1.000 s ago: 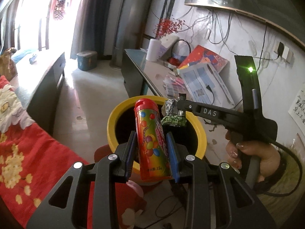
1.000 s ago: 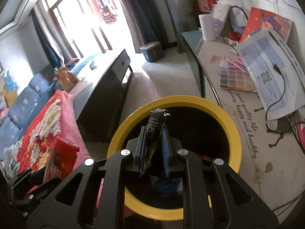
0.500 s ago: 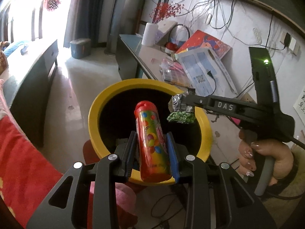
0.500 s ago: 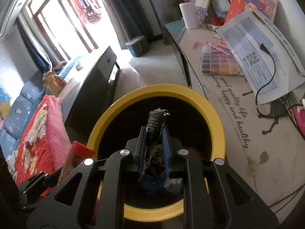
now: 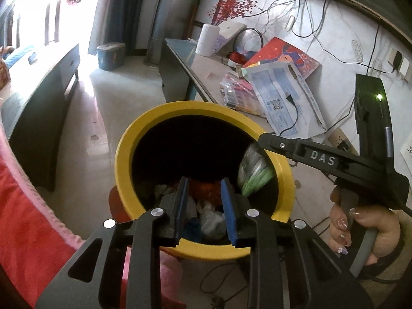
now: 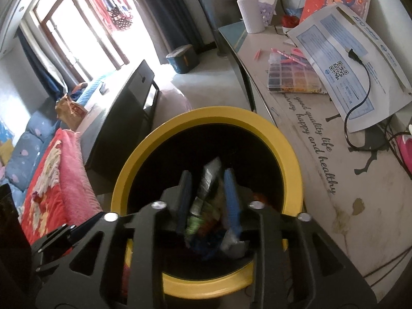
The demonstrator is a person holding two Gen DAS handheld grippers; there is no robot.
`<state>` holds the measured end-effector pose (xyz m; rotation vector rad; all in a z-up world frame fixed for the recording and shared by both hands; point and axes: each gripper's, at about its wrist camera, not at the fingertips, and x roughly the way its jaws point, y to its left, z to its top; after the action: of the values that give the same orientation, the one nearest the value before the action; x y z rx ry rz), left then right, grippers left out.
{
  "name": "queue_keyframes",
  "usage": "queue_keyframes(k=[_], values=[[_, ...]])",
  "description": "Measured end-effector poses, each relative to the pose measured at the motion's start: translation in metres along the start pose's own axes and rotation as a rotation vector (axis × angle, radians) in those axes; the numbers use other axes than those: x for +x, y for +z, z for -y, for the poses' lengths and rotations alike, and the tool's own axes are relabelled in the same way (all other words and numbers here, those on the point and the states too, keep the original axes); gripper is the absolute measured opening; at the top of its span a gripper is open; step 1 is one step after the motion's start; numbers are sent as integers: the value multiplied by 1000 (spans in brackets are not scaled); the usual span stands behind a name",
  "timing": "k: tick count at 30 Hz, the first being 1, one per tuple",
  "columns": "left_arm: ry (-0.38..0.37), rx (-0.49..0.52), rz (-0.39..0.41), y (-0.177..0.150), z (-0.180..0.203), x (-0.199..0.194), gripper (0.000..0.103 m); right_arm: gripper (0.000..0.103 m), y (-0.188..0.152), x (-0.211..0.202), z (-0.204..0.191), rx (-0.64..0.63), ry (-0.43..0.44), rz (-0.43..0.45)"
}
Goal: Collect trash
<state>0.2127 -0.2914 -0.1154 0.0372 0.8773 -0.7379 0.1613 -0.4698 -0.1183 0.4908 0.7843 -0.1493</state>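
The yellow-rimmed black bin (image 5: 123,149) (image 6: 291,159) stands right below both grippers. My left gripper (image 5: 204,182) hangs open over its mouth, and nothing is between the blue pads. Crumpled white and red-orange trash (image 5: 211,216) lies at the bottom. My right gripper (image 6: 207,172) is over the bin too, and its jaws are opening. A silver and green snack wrapper (image 6: 209,177) is loose and blurred between them. In the left wrist view the right gripper (image 5: 262,140) reaches in from the right, and the wrapper (image 5: 253,172) drops just inside the rim.
A low table (image 6: 322,170) to the right carries a printed sheet (image 6: 342,59), a bead box (image 6: 293,77) and a black cable. A red and pink blanket (image 5: 23,221) lies to the left, with a dark cabinet (image 6: 123,118) behind. A person's hand (image 5: 365,229) holds the right gripper's handle.
The red candy tube has left the left gripper's jaws and is gone from between them. The right gripper's jaws have parted and the wrapper is slipping down. Both grippers sank closer to the bin.
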Motion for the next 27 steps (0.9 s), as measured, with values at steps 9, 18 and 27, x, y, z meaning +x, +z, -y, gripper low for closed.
queue_keyframes(k=[9, 18, 27], values=[[57, -1, -5, 1, -8, -22, 70, 45, -1, -19, -10, -33, 4, 34], [123, 2, 29, 2, -16, -60, 95, 78, -6, -58, -27, -77, 0, 119], [168, -33, 84, -1, -27, -101, 97, 92, -16, -93, -53, -143, -16, 205]])
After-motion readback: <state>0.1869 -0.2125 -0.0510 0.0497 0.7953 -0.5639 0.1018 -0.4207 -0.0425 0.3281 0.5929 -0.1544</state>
